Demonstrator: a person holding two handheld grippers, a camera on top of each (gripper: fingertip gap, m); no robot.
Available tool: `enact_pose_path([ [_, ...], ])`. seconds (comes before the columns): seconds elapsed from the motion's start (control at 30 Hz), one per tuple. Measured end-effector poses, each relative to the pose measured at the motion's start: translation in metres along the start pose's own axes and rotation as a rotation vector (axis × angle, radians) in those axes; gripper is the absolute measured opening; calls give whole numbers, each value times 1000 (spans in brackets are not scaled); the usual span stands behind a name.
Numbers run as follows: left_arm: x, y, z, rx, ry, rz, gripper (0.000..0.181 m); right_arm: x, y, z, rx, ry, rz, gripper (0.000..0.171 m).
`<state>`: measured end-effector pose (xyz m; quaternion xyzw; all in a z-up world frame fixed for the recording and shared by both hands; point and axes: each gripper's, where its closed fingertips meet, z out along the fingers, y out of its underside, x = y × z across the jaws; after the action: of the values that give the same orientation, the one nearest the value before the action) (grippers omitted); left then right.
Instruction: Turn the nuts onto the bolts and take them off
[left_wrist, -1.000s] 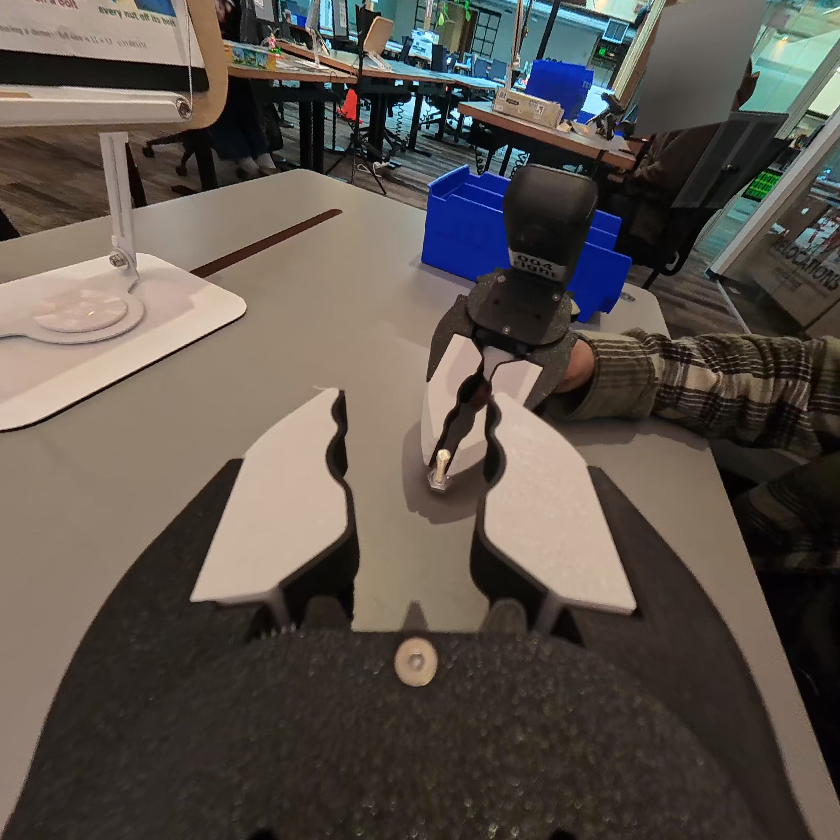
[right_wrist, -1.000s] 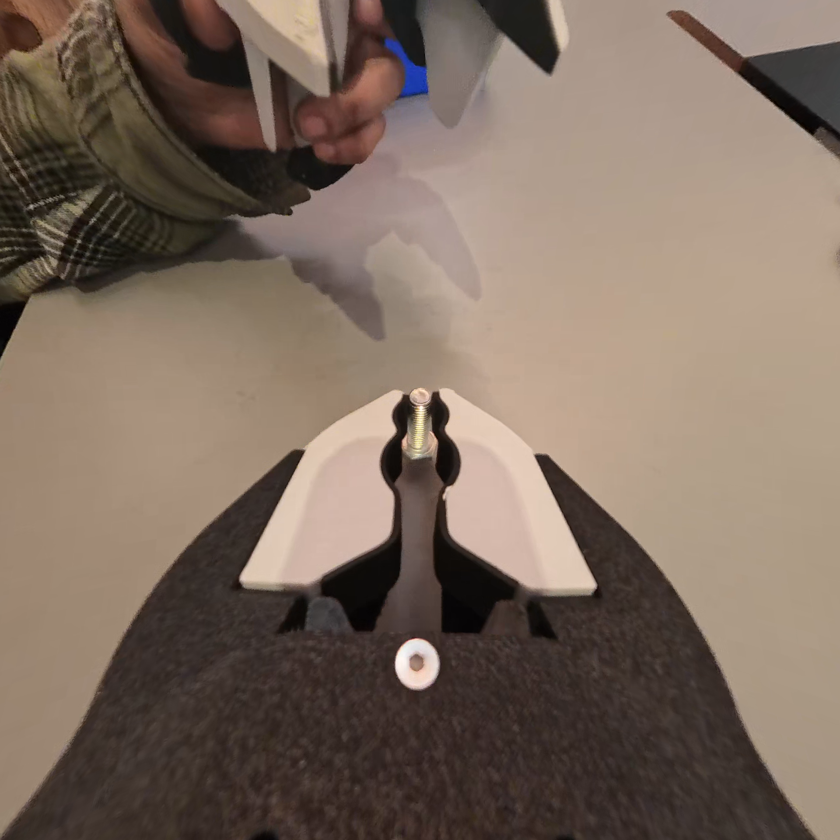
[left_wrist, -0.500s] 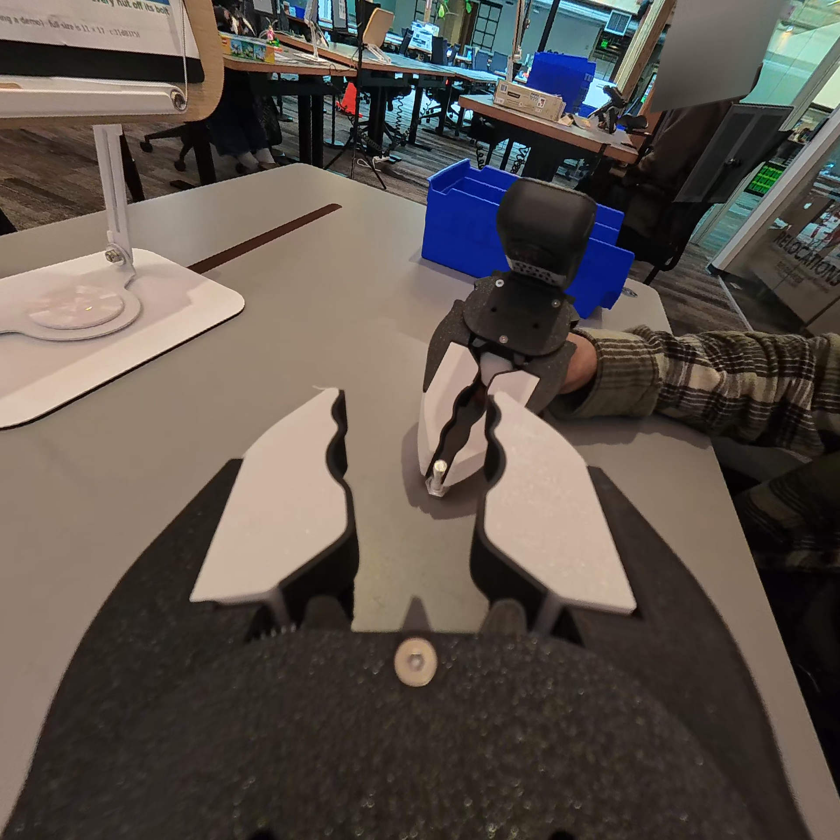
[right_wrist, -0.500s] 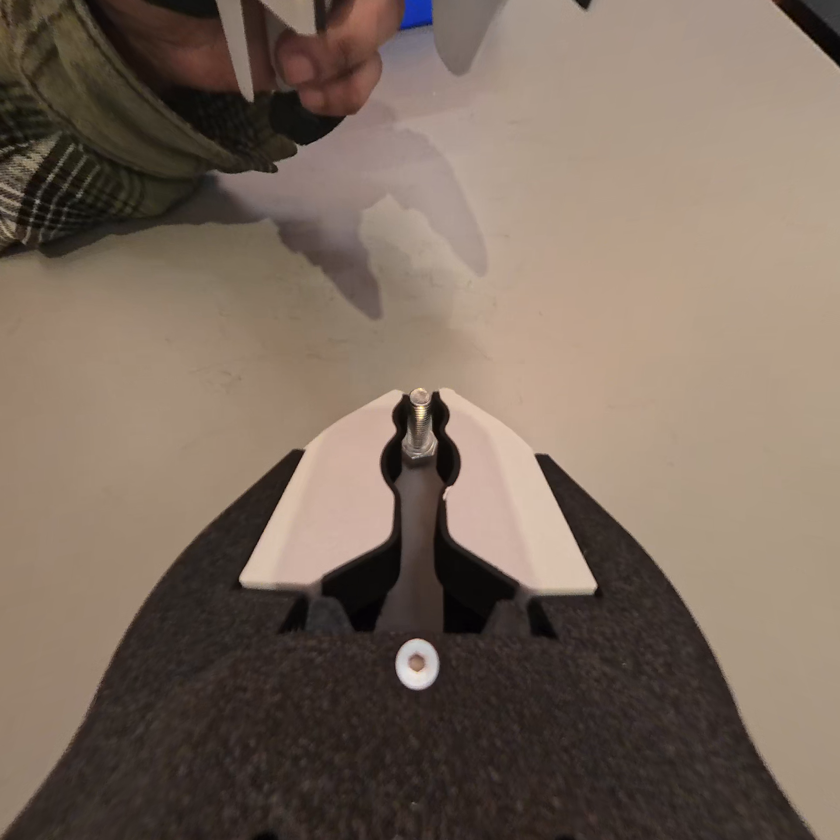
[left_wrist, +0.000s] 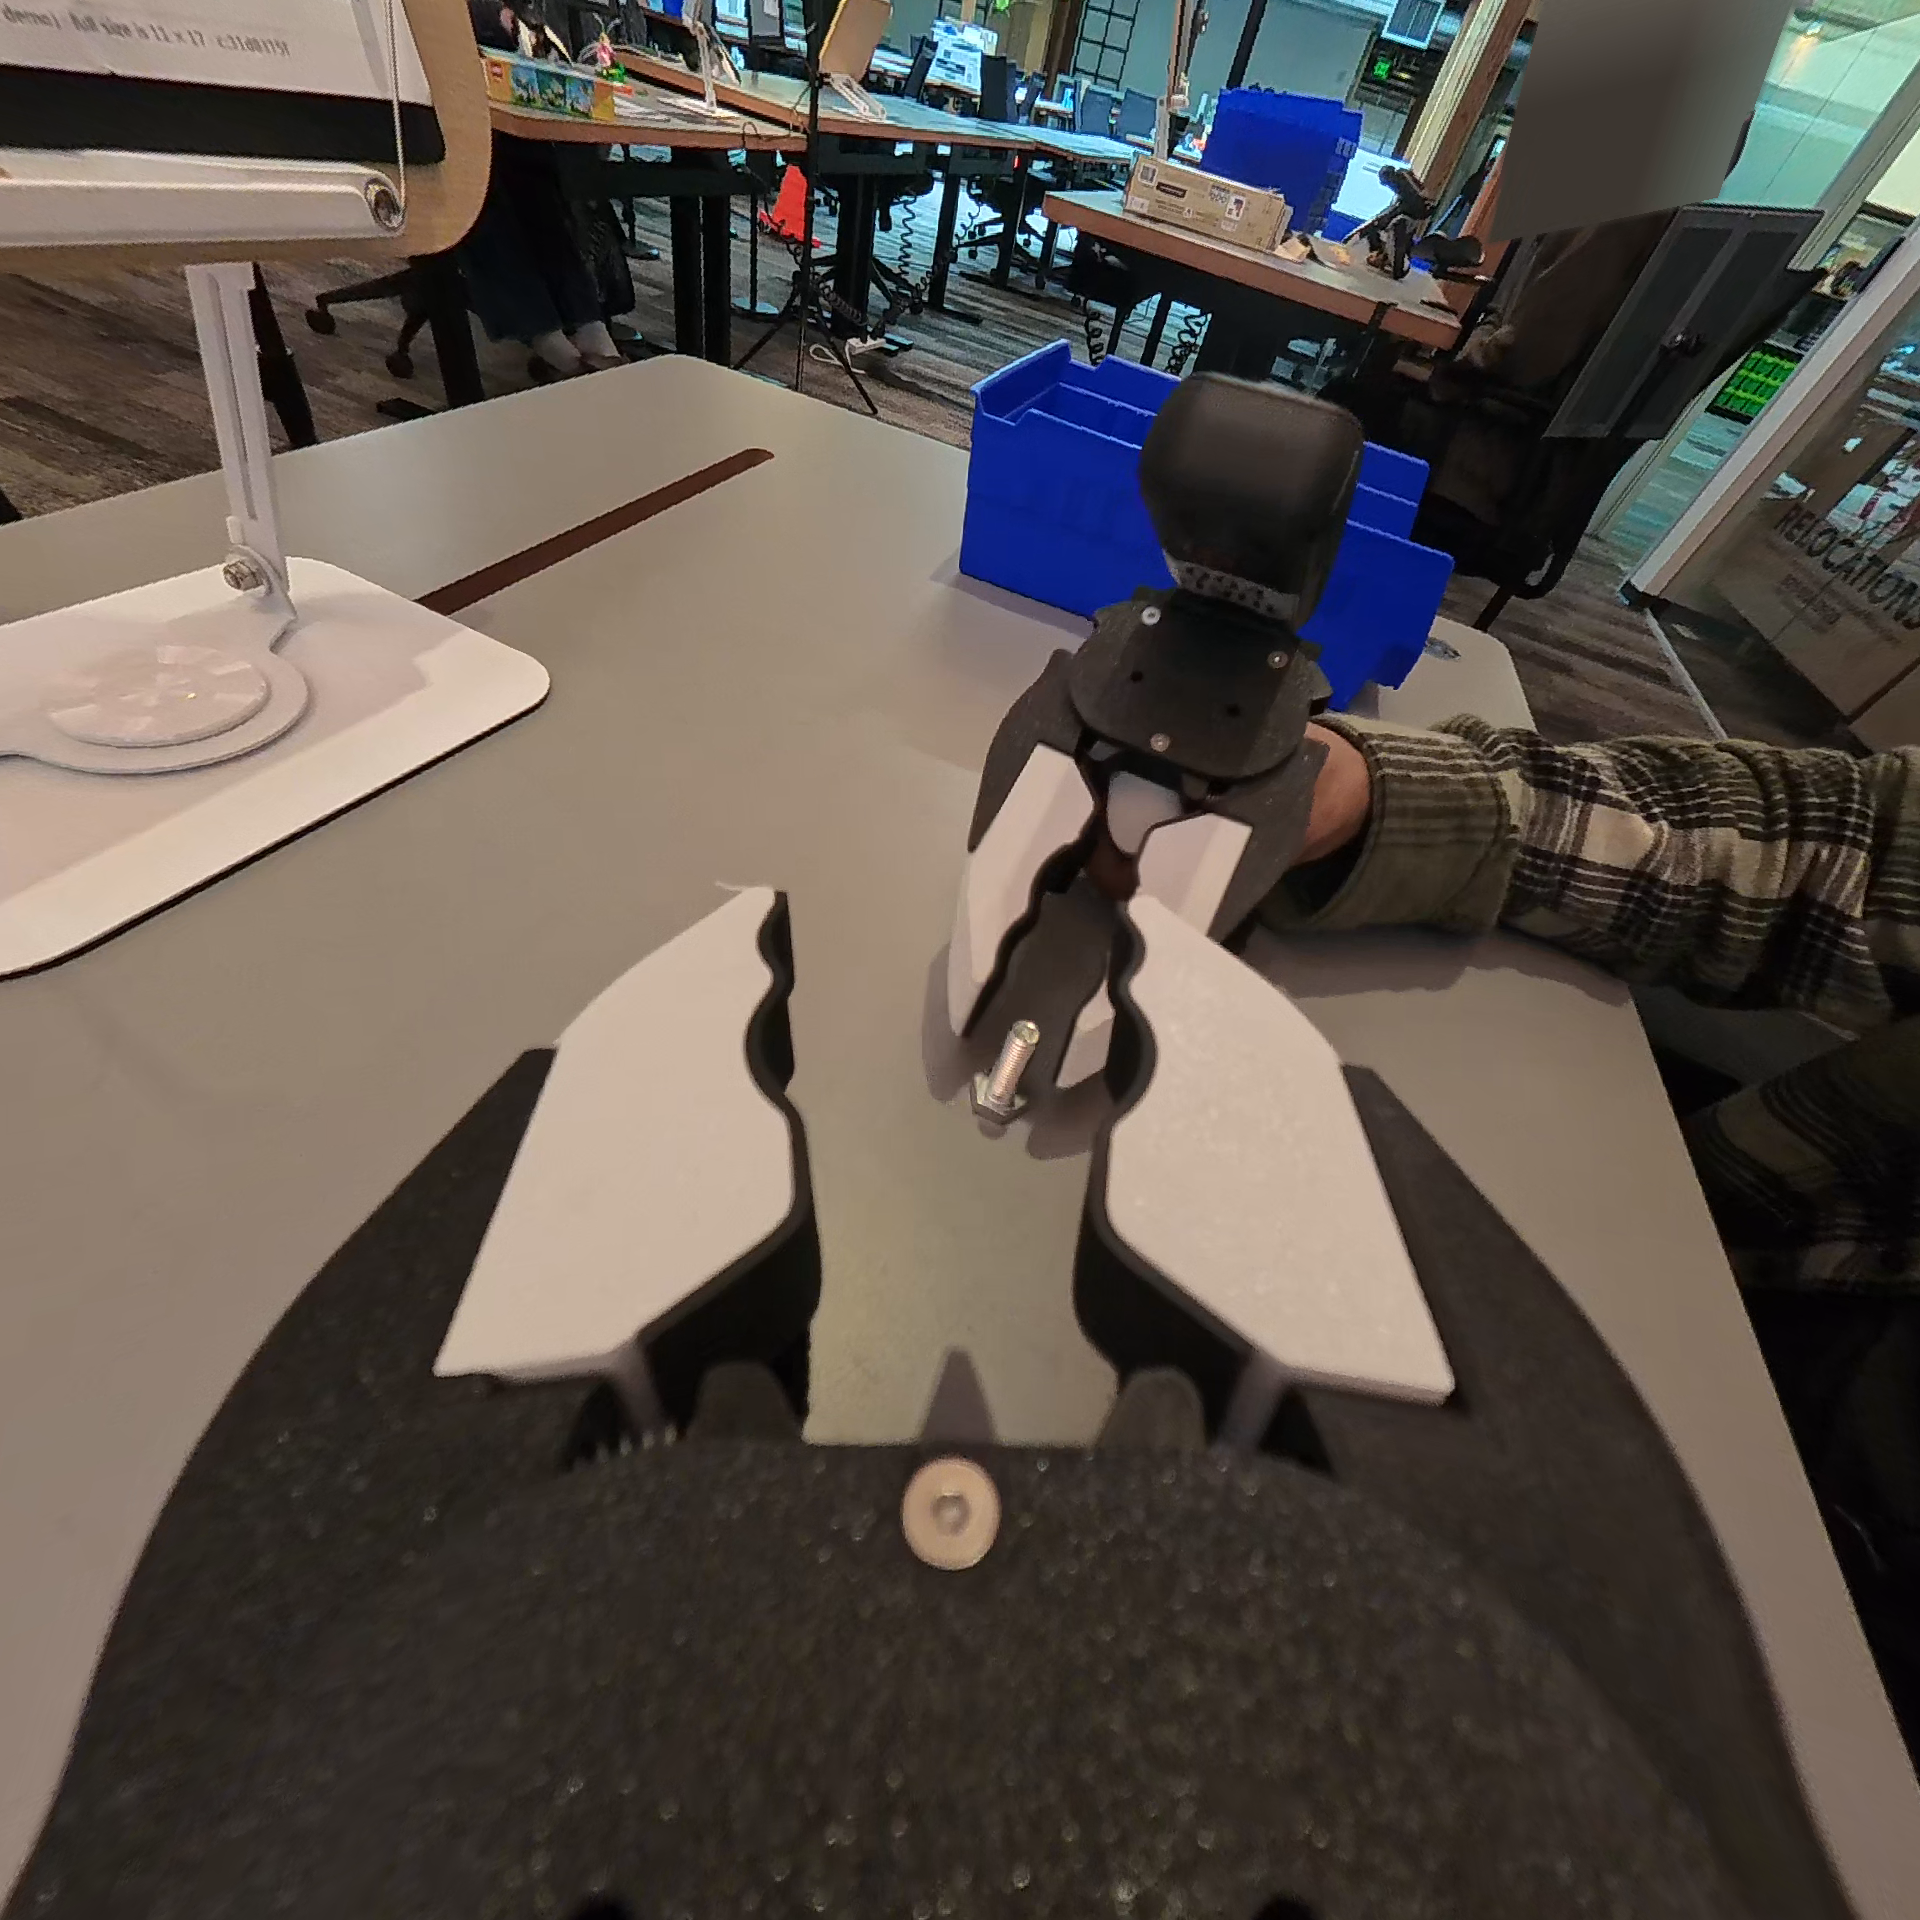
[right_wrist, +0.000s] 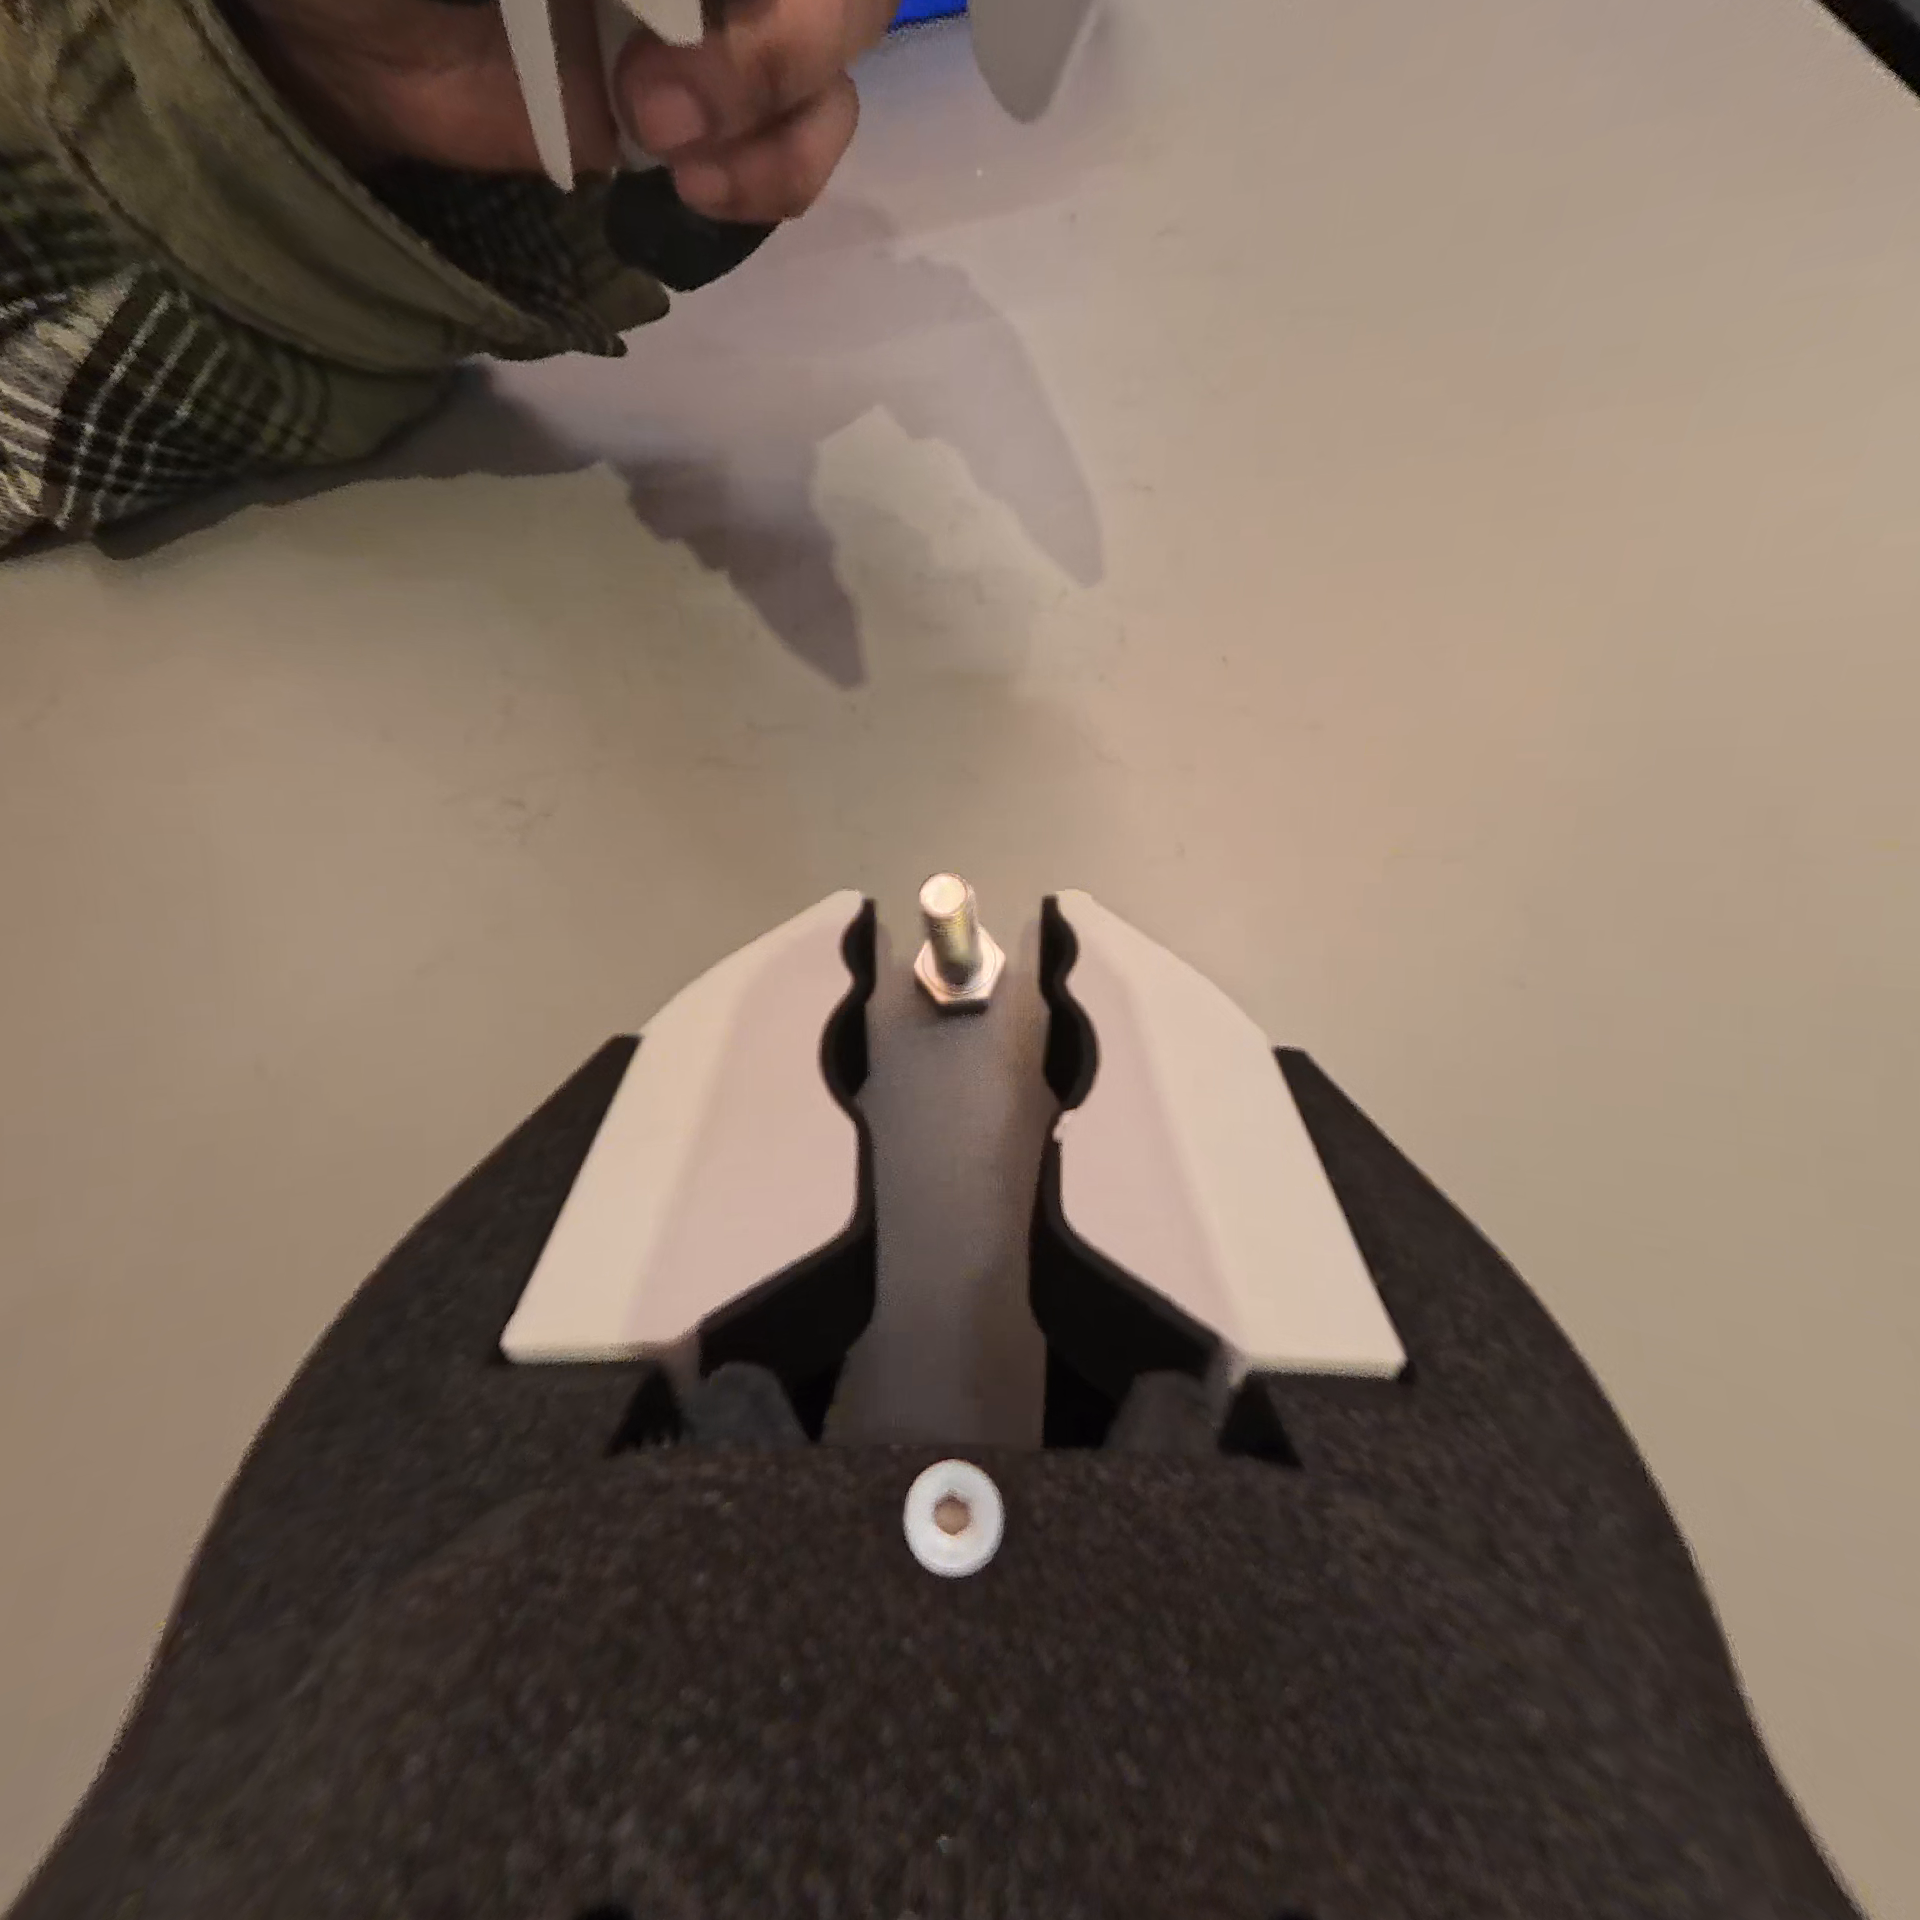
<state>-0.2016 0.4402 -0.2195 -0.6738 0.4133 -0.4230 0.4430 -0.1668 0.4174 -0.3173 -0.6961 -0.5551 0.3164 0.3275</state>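
Note:
A silver bolt stands upright on the grey table, hex end down and threaded shaft up. My right gripper is open, with a finger on each side of the bolt and a small gap to each. In the left wrist view the right gripper tilts down over the bolt from behind. My left gripper is open and empty, held above the table short of the bolt. One of its fingers shows at the top of the right wrist view. No loose nut is visible.
A blue bin stands behind the right gripper. A white stand base lies at the left. A person's plaid sleeve rests at the right near the table edge. A dark strip runs across the far tabletop. The left gripper's tips are roughly 11 cm from the right gripper's.
My right gripper was shut on the bolt and has opened, and the bolt now stands free on the table. The left gripper stays open and has hardly moved.

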Motion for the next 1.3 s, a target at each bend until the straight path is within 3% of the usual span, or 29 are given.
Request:
enact_pose_path([
  [0.03,0,0,0,0,-2,1,58,1,-1,-3,14,10,3,36],
  [0.13,0,-1,-1,-2,-14,20,58,2,-9,-16,96,32,5,54],
  [0.37,13,-40,-35,20,-159,143,58,14,-19,-55,225,91,28,47],
  [0.47,26,-60,-78,-21,-257,195,57,18,-20,-61,237,105,46,46],
  [0.6,23,-67,-170,-143,-485,244,54,19,-20,-66,243,113,46,46],
  [0.73,4,-28,-284,-320,-734,190,50,16,-25,-68,261,108,44,46],
  [0.87,-11,54,-360,-485,-831,-18,43,14,-26,-66,255,105,36,46],
  [0.97,-24,124,-386,-656,-848,-146,41,14,-26,-65,260,100,43,46],
  [1.07,-32,169,-395,-802,-832,-216,39,14,-26,-64,271,95,53,46],
  [1.3,-41,186,-387,-900,-763,-262,30,15,-23,-64,261,93,59,46],
])
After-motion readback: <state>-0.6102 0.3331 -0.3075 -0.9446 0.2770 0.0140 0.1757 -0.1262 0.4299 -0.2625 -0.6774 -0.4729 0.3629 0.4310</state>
